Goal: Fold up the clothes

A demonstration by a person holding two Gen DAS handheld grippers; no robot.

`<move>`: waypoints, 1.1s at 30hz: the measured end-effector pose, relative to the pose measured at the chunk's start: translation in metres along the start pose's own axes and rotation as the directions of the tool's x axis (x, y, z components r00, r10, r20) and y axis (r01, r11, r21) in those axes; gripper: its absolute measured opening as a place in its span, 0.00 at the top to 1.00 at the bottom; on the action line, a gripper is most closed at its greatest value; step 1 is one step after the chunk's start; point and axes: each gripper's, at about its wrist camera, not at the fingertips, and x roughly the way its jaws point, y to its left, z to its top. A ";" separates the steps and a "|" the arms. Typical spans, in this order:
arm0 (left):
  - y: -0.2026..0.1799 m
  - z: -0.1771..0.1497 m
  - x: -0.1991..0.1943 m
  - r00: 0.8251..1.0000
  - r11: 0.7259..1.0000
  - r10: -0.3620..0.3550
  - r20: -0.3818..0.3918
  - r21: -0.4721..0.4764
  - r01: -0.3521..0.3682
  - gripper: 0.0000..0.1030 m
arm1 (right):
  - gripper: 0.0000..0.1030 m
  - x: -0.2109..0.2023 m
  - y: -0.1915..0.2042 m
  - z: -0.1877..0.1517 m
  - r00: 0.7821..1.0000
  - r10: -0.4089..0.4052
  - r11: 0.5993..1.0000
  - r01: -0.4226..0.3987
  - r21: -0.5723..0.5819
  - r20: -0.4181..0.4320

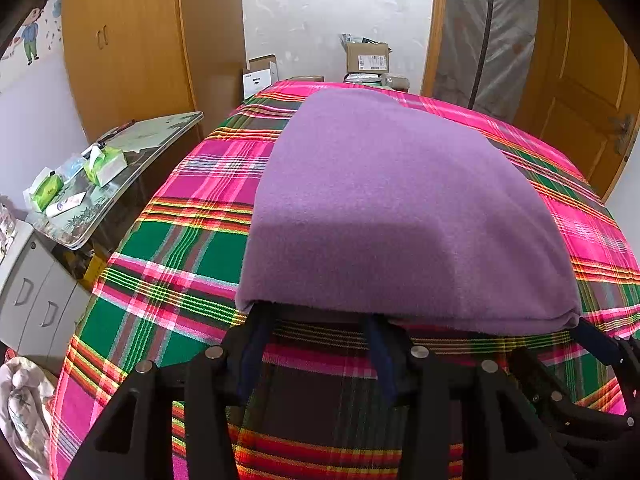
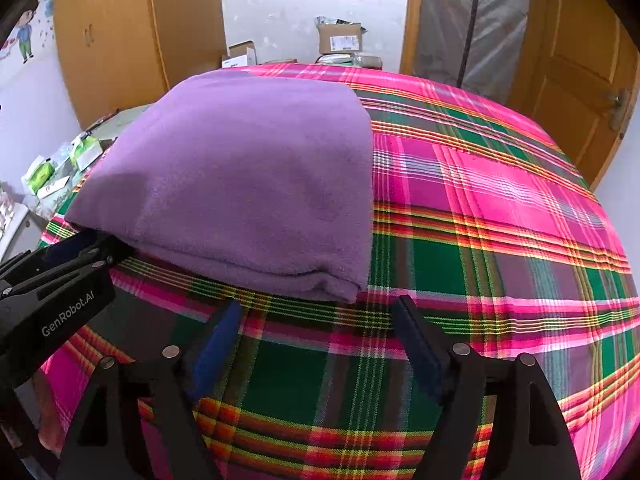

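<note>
Looking down, we see the folded purple cloth (image 2: pixel 240 176) just past our right gripper (image 2: pixel 320 312), wide open and empty (left gripper (image 1: pixel 316 312) tips hide under it, grip unclear).

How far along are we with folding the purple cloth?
Done: the purple cloth lies as a layered rectangle on the plaid sheet. In hand: nothing in the right gripper, jaws wide apart short of the near edge; left gripper fingertips are tucked under that edge. Left: whether another fold follows, I can't tell.
</note>
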 end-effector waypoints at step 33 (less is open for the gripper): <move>0.001 0.000 0.000 1.000 1.000 0.000 0.001 -0.003 0.000 0.53 | 0.20 0.004 0.000 0.002 1.000 -0.029 0.999 0.029 0.046 -0.003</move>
